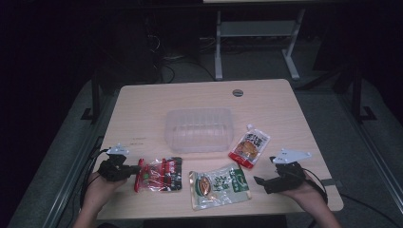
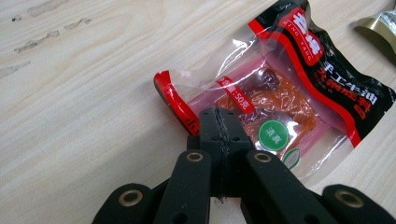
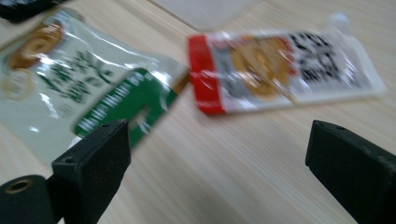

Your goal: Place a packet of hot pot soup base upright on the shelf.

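A red-and-black snack packet lies near the table's front left. My left gripper is shut, with its jaws pressed together on the packet's red left edge. A green-and-white packet lies at the front centre. A red-and-white spouted pouch sits to its upper right. My right gripper stands open at the front right, just right of the green packet, with bare table between its jaws.
A clear plastic container stands in the middle of the wooden table. A round cable grommet is set near the far edge. Beyond the table are white desk legs and dark floor.
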Tool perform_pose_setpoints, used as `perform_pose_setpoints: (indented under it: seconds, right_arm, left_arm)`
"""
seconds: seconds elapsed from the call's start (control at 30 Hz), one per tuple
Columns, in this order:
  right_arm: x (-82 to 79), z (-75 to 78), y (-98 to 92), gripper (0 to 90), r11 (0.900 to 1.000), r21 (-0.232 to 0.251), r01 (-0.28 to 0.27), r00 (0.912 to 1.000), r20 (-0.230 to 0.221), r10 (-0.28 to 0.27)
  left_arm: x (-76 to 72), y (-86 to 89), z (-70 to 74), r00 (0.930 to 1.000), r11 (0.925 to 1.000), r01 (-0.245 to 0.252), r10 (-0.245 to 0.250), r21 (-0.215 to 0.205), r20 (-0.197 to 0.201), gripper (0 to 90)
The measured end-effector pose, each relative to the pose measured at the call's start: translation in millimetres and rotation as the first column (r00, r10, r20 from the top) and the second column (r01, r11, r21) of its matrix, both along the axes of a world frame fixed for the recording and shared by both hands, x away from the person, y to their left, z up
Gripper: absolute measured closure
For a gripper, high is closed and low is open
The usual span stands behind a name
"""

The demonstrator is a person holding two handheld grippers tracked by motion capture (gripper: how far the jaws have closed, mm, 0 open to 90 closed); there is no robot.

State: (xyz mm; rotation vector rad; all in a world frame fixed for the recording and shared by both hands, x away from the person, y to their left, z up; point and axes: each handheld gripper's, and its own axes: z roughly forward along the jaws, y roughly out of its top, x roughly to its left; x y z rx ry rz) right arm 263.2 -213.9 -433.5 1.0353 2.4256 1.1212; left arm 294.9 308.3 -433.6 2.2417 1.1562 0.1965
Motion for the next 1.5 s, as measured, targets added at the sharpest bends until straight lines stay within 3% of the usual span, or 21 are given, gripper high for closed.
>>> perform_pose_setpoints:
  seconds: [0.23,0.27,0.37,0.57,0.67,0.9,1.0,1.17,1.33,1.4,1.5]
  right_arm:
    - [3.5,10.7,34.5,6.2,0.994,0.046,-0.096,0.9952,0.019,0.096]
    - [6.1,12.8,45.3,6.2,0.991,0.052,-0.127,0.9917,0.025,0.126]
    - [9.8,13.8,55.5,6.2,0.987,0.059,-0.150,0.9883,0.035,0.148]
    - [16.2,15.5,88.1,6.2,0.975,0.078,-0.209,0.9779,0.015,0.208]
    - [20.6,16.4,107.0,6.2,0.964,0.080,-0.253,0.9674,0.023,0.252]
    - [27.6,17.2,129.2,6.3,0.952,0.106,-0.288,0.9576,0.016,0.288]
    - [32.2,14.7,143.2,9.6,0.946,0.124,-0.299,0.9535,-0.003,0.301]
    - [37.2,11.4,158.9,12.1,0.938,0.143,-0.315,0.9461,-0.030,0.322]
    - [46.9,6.6,178.0,13.1,0.926,0.184,-0.330,0.9354,-0.068,0.347]
    - [51.9,3.7,189.3,13.7,0.916,0.216,-0.338,0.9275,-0.090,0.363]
    - [54.5,2.3,197.4,13.7,0.913,0.218,-0.344,0.9236,-0.098,0.371]
  left_arm:
    - [1.5,1.2,-4.0,0.9999,0.9999,-0.006,0.007,0.011,-0.015,89.8]
    - [1.9,1.5,-4.4,0.9999,0.9999,-0.004,0.004,0.011,-0.015,89.8]
    - [2.5,1.9,-4.9,0.9999,0.9999,0.000,0.000,0.014,-0.016,89.8]
    - [3.5,3.0,-7.8,0.9994,0.9999,-0.003,0.004,0.016,-0.034,89.8]
    - [4.8,4.5,-10.0,0.9989,0.9999,-0.002,0.002,0.014,-0.046,89.8]
    - [5.9,4.5,-11.9,0.9983,0.9998,0.000,0.001,0.021,-0.059,89.8]
    - [6.9,5.6,-14.0,0.9978,1.0000,-0.006,0.006,0.001,-0.065,89.8]
    - [7.9,7.3,-14.6,0.9974,0.9999,0.003,-0.002,0.011,-0.072,89.8]
    - [8.2,8.0,-15.3,0.9973,1.0000,-0.002,0.002,-0.004,-0.073,89.9]
    - [8.0,7.3,-15.5,0.9975,1.0000,-0.004,0.004,-0.004,-0.070,89.9]
    - [8.2,7.6,-15.6,0.9974,1.0000,-0.005,0.004,-0.008,-0.073,89.9]
